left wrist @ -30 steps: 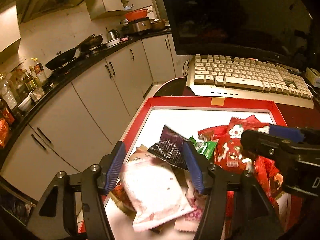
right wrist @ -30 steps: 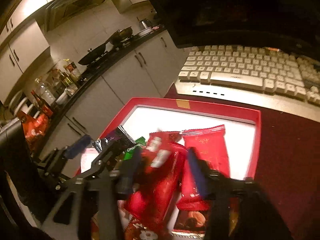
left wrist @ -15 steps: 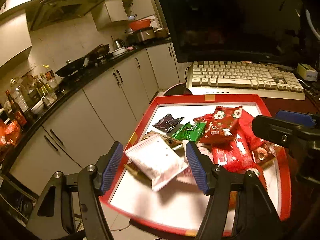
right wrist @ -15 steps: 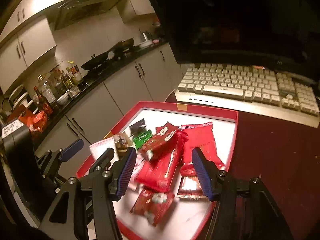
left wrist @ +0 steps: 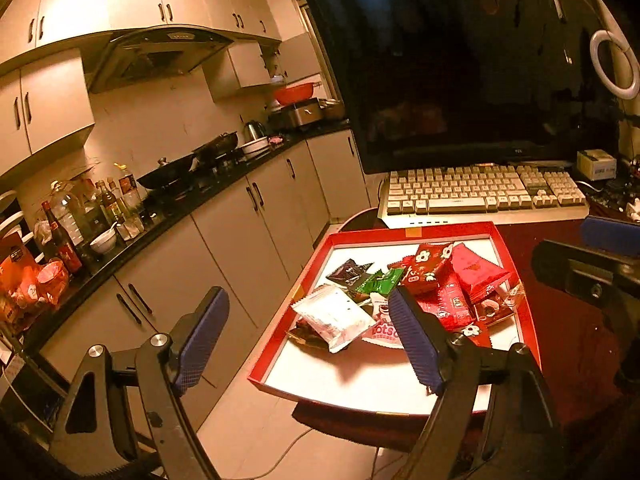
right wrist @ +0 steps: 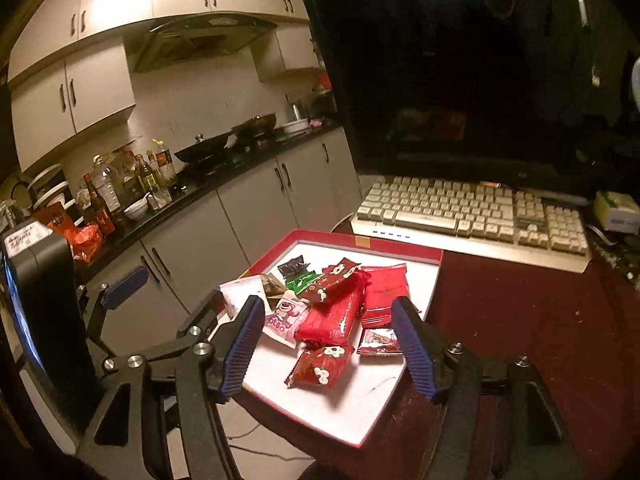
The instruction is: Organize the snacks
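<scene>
A red tray point(left wrist: 352, 237) with a white floor holds a pile of snack packets. In the left wrist view I see a white pouch point(left wrist: 334, 316), a green packet point(left wrist: 378, 282), a dark packet point(left wrist: 349, 272) and red packets point(left wrist: 430, 266). In the right wrist view the tray point(right wrist: 362, 241) holds red packets point(right wrist: 334, 316), a pink packet point(right wrist: 285, 318) and a small red packet point(right wrist: 320, 366). My left gripper point(left wrist: 308, 340) is open and empty, held back above the tray's near left. My right gripper point(right wrist: 330, 350) is open and empty above the tray's near edge.
A cream keyboard point(left wrist: 476, 192) and a dark monitor point(left wrist: 460, 68) stand behind the tray on a dark red table point(right wrist: 520, 320). Kitchen cabinets point(left wrist: 240, 224) and a counter with bottles point(left wrist: 100, 208) and pans run along the left. The tray overhangs the table's left edge.
Both grippers have pulled back and up from the snack pile, both open. The white pouch and red packets that lay between the fingers now lie on the tray.
</scene>
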`<state>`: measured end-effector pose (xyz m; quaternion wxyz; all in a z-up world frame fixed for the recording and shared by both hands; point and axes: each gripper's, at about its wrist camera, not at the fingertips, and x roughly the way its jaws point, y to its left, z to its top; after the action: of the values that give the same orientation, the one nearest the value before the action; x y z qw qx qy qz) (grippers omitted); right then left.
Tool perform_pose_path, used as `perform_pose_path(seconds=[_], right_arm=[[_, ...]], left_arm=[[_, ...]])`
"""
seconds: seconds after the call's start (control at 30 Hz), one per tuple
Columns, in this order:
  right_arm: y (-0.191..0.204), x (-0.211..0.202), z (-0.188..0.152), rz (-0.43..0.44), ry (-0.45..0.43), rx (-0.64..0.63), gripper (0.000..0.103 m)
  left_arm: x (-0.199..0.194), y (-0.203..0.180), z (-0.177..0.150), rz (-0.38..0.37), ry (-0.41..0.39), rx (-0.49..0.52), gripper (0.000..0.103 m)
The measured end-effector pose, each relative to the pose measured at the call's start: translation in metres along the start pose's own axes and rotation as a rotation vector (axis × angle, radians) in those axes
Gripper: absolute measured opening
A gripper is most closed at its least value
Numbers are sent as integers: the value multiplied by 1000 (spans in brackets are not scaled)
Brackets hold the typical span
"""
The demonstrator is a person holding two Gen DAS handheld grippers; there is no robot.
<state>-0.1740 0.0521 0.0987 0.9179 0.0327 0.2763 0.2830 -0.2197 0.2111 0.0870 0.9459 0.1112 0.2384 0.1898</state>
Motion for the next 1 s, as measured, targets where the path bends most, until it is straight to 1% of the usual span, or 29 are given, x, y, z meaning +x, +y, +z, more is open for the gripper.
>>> perform_pose_path(seconds=[0.2, 0.27, 0.33, 0.5, 0.57, 0.7, 1.0], right_arm=[[14, -16, -5, -31, -61, -66, 73], [17, -16, -7, -35, -72, -72, 78], [19, -17, -10, -37, -80, -77, 79], [23, -11, -17, -33, -75, -82, 80], [24, -9, -19, -34, -67, -87, 80], [28, -6, -21, -39, -63, -99, 80], [34, -6, -23, -46, -85, -112, 80]], left_arm=[[0, 7, -4, 2, 26, -37, 83], [1, 11, -7, 7, 38, -50, 83], [2, 14, -10, 11, 51, -66, 83], [7, 29, -21, -35, 79, -144, 82], [7, 33, -23, -45, 78, -166, 82], [8, 36, -25, -25, 71, -175, 83], [16, 39, -30, 22, 106, -161, 83]])
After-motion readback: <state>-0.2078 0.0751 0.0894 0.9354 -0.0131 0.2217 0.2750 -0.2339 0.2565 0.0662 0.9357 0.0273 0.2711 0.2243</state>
